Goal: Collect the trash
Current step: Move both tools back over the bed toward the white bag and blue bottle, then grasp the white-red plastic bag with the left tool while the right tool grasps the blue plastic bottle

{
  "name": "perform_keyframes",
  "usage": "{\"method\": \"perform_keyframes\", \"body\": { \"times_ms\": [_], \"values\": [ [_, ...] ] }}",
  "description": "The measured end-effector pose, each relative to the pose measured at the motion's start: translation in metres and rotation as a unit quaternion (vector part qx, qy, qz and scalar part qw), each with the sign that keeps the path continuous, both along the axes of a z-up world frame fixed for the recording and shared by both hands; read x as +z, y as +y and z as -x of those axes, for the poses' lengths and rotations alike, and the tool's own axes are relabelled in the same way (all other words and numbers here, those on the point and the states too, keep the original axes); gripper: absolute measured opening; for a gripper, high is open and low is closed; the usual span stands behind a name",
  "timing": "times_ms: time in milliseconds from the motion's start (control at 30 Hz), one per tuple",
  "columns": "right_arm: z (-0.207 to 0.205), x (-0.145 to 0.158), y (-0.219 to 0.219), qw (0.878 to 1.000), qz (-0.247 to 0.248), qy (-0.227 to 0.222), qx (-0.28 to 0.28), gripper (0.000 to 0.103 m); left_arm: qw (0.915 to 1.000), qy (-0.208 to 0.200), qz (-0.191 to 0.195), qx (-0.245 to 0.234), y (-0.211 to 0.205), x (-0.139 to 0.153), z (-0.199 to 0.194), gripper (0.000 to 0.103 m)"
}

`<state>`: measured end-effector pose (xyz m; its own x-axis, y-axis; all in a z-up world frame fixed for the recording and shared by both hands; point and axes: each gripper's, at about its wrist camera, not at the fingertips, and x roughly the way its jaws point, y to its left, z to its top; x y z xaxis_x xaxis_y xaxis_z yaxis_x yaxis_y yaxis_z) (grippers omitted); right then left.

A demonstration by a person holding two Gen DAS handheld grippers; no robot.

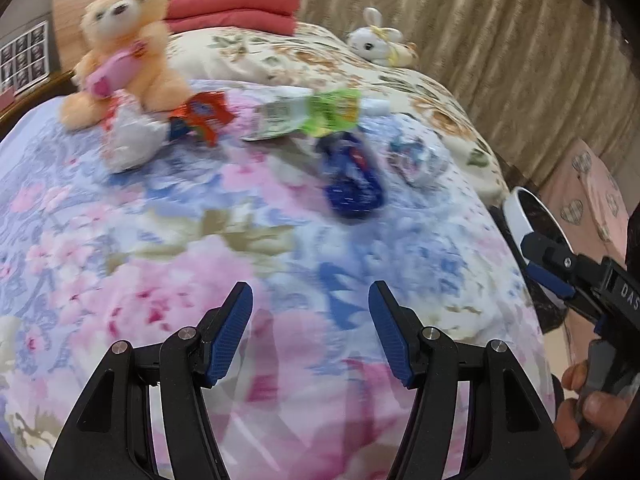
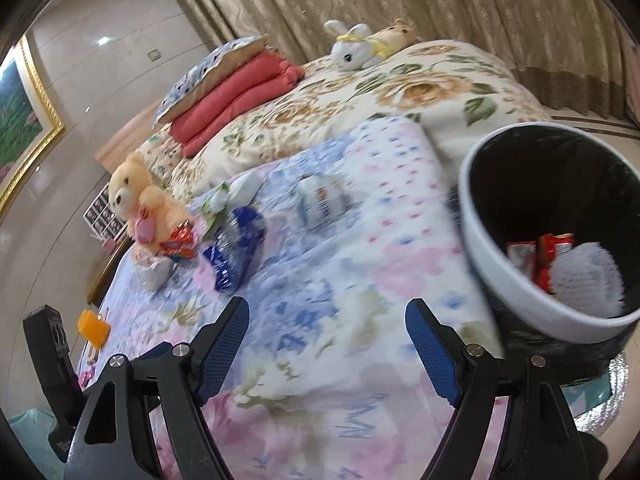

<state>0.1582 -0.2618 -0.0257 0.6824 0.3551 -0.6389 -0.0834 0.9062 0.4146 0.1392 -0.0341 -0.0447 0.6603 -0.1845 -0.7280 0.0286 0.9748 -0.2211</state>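
Observation:
Trash lies on the floral bed cover: a crumpled blue wrapper [image 1: 352, 176] [image 2: 236, 240], a green and white packet [image 1: 312, 114] [image 2: 214, 204], an orange snack wrapper [image 1: 200, 118] [image 2: 180, 244], a white crumpled bag [image 1: 128, 140] [image 2: 154, 274] and a clear wrapper [image 1: 416, 156] [image 2: 320, 202]. A white-rimmed bin with a black liner [image 2: 480, 232] stands at the bed's right edge and holds red wrappers [image 2: 536, 256] and white paper. My left gripper [image 1: 310, 300] is open and empty, short of the blue wrapper. My right gripper [image 2: 328, 316] is open and empty, left of the bin; it also shows in the left wrist view [image 1: 538, 258].
A peach teddy bear [image 1: 124, 48] [image 2: 140, 204] sits by the wrappers. A white plush rabbit [image 1: 376, 40] [image 2: 352, 50] lies on the far quilt. Red folded blankets [image 1: 236, 12] and a pillow are at the headboard. Curtains hang behind. A pink box [image 1: 588, 196] stands beside the bed.

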Motion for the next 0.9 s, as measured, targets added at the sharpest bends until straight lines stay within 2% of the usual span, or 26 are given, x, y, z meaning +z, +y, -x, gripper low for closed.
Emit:
{"method": "perform_keyframes", "body": {
  "times_ms": [500, 900],
  "values": [
    [-0.023, -0.012, 0.073, 0.998, 0.017, 0.006, 0.061, 0.082, 0.9986, 0.004, 0.002, 0.052, 0.060, -0.007, -0.003, 0.061],
    [-0.043, -0.019, 0.104, 0.996, 0.032, 0.009, 0.082, 0.085, 0.9976, 0.011, -0.003, 0.068, 0.086, -0.008, -0.023, 0.063]
  ]
}}
